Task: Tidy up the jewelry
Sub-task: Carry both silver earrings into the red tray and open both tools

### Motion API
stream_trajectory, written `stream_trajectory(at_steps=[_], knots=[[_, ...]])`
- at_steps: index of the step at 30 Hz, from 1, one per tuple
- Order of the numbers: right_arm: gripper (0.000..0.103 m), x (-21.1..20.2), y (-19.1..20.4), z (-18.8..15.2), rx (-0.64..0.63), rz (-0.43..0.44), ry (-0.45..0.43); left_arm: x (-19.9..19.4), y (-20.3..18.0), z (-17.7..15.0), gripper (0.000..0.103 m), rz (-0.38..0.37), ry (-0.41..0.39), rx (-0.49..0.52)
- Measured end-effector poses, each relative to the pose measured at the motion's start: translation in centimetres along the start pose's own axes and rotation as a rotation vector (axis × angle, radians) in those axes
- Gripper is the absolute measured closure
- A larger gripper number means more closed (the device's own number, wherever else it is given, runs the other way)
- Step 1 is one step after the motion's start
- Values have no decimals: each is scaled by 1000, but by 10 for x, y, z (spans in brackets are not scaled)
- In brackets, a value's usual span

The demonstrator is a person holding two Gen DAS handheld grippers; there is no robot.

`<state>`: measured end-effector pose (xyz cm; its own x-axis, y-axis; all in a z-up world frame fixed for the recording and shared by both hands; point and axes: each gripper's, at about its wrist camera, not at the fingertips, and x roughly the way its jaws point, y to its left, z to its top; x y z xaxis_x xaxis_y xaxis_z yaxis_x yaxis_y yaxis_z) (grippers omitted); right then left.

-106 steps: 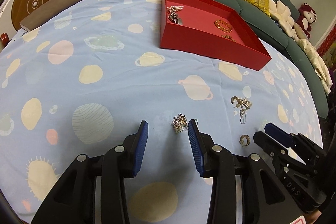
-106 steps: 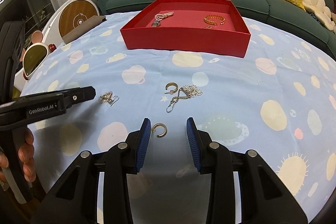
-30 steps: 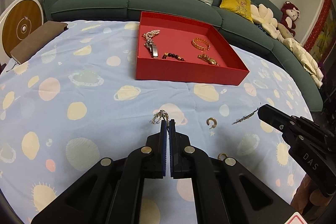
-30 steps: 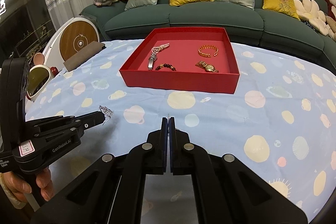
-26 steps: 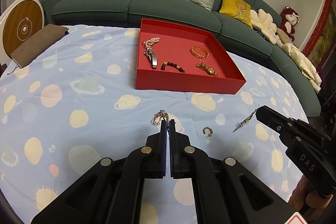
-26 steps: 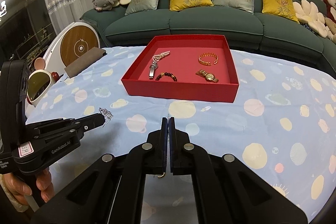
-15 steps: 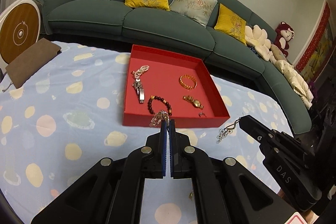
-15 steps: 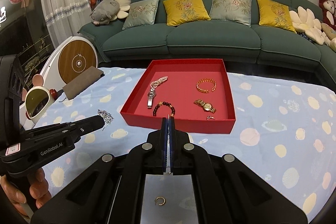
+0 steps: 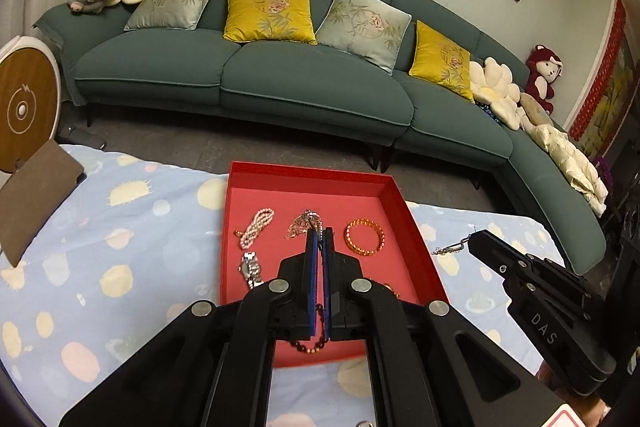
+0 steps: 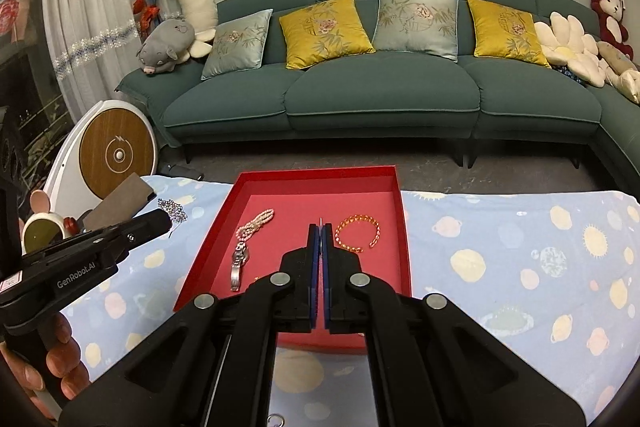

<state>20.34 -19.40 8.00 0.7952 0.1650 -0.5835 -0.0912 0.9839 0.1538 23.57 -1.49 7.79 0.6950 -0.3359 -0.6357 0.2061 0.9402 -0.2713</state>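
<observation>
A red tray sits on the blue patterned cloth and holds a pearl bracelet, a watch, an orange bead bracelet and a dark bead bracelet. My left gripper is shut on a silver chain piece, held above the tray. My right gripper is shut on a thin chain, whose tip pokes past the pads, also above the tray.
A green sofa with cushions stands beyond the table's far edge. A brown pouch lies at the cloth's left edge. A round white and wood device stands at the left. A small ring lies on the cloth below my right gripper.
Both grippers have risen and moved forward over the red tray, each still shut on its jewelry. The tray now lies directly under the fingertips.
</observation>
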Motion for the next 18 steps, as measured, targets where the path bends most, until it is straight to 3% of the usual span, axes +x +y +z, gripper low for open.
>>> stream_trajectory(at_steps=[10,18], knots=[[103,67,-13,1,-5,-31,70,70,7,9,102,14,72,-22],[98,86,-22,-3,-12,-42,75,92,19,1,99,23,114,-76]])
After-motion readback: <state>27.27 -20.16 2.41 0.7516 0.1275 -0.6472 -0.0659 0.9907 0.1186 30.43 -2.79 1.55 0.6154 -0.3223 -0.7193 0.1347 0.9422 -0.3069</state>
